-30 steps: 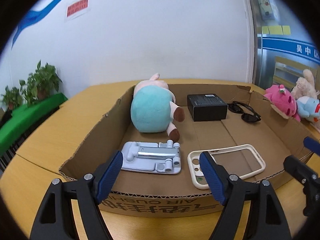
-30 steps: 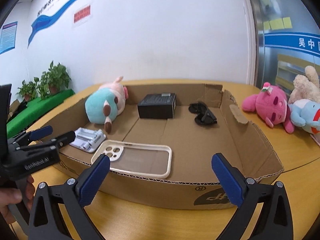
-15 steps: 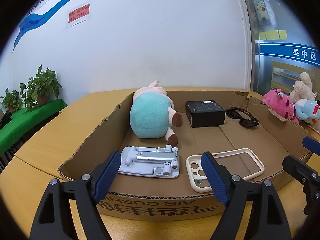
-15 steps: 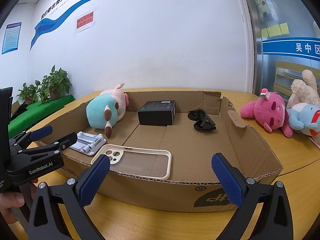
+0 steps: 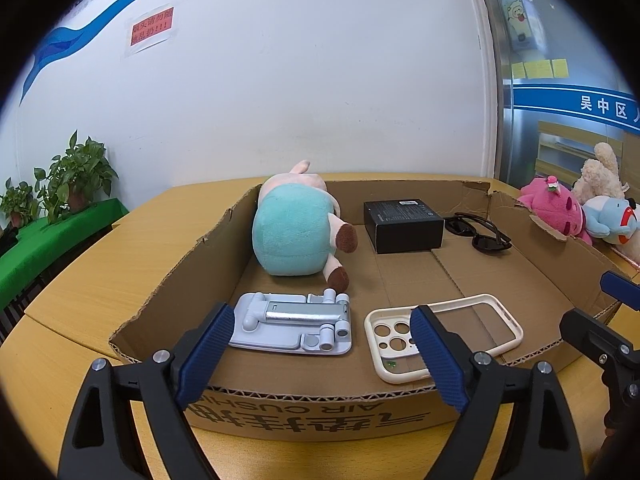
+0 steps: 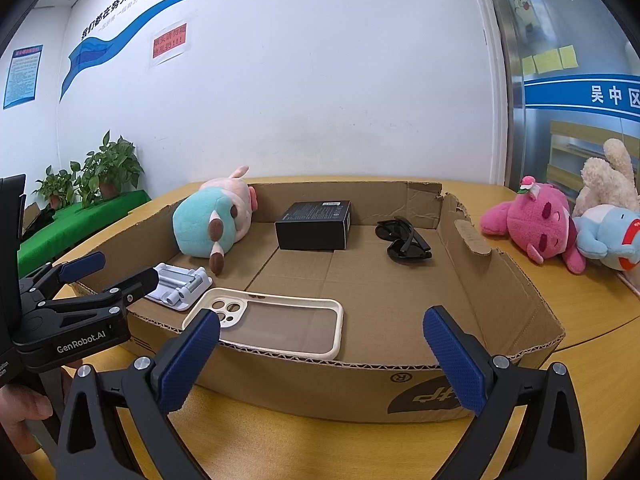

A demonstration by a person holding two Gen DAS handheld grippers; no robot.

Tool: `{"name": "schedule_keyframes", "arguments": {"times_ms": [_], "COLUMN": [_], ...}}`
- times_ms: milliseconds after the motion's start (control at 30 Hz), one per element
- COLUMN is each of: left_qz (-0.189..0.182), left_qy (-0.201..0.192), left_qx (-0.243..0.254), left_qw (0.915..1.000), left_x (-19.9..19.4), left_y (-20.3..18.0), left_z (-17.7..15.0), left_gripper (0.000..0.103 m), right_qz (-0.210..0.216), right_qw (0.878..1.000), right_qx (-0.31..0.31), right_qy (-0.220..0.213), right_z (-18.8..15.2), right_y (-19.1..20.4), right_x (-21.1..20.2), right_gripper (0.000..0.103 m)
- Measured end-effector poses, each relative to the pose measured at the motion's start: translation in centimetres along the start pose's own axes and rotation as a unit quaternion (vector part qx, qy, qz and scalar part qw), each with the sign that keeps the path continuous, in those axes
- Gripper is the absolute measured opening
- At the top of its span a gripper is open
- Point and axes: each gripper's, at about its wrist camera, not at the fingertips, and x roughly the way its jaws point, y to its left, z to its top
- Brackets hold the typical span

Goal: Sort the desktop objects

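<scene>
A shallow cardboard box (image 5: 320, 404) (image 6: 500, 276) lies on the wooden table. In it are a teal and pink plush (image 5: 296, 236) (image 6: 208, 224), a black box (image 5: 404, 225) (image 6: 314, 224), black sunglasses (image 5: 480, 234) (image 6: 404, 240), a grey phone stand (image 5: 292, 326) (image 6: 180, 282) and a cream phone case (image 5: 440, 336) (image 6: 268, 324). My left gripper (image 5: 320, 352) (image 6: 104, 270) is open and empty just before the box's front wall. My right gripper (image 6: 320, 356) is open and empty, also before the front wall; it shows at the right edge of the left wrist view (image 5: 600, 304).
Pink (image 6: 536, 224), beige (image 6: 612, 176) and blue (image 6: 612, 236) plush toys lie on the table to the right of the box. Potted plants (image 6: 100, 172) stand on a green surface at the left. A white wall is behind the table.
Both cameras have tilted up a little, so the box sits lower in view. The grippers stay open and nothing in the box has moved.
</scene>
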Motion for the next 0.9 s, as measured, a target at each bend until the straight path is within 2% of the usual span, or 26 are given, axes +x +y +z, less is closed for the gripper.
{"name": "schedule_keyframes", "arguments": {"times_ms": [900], "left_qz": [-0.001], "left_qy": [0.0], "left_qx": [-0.001], "left_qw": [1.0], "left_x": [-0.08], "left_y": [0.06], "left_z": [-0.03], "left_gripper": [0.09], "right_qz": [-0.002], "right_qw": [1.0], "right_qx": [0.001], "right_qy": [0.0], "right_z": [0.06], "right_y": [-0.02], "right_x": [-0.01], "right_gripper": [0.103]}}
